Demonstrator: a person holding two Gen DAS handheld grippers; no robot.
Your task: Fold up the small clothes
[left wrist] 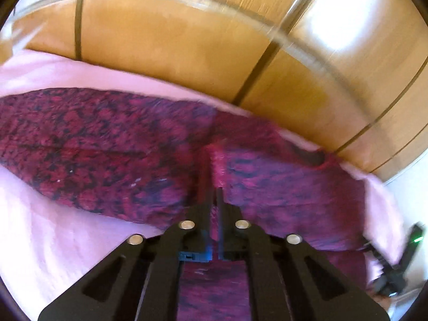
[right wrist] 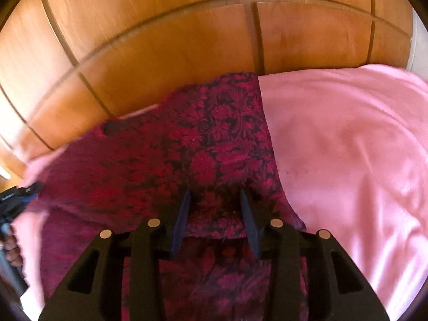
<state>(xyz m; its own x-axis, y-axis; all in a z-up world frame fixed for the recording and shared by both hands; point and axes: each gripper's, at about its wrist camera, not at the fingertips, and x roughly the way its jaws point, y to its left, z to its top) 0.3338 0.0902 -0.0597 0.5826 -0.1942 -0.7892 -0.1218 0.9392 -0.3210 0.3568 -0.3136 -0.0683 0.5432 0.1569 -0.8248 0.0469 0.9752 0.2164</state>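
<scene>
A dark red garment with a black flower pattern (left wrist: 107, 144) lies spread on a pink sheet (left wrist: 40, 227). My left gripper (left wrist: 213, 190) is shut on a raised fold of the garment near its middle. In the right wrist view the same garment (right wrist: 208, 139) runs up the middle of the frame. My right gripper (right wrist: 215, 195) is open, its fingertips (right wrist: 186, 200) pressed down on the cloth with a strip of it between them. The garment's neck opening (right wrist: 115, 127) shows at the far left edge.
A wooden wardrobe with panelled doors (left wrist: 187, 40) stands right behind the bed, also seen in the right wrist view (right wrist: 160, 40). The pink sheet (right wrist: 347, 147) stretches to the right of the garment. The other gripper (right wrist: 16, 198) shows at the left edge.
</scene>
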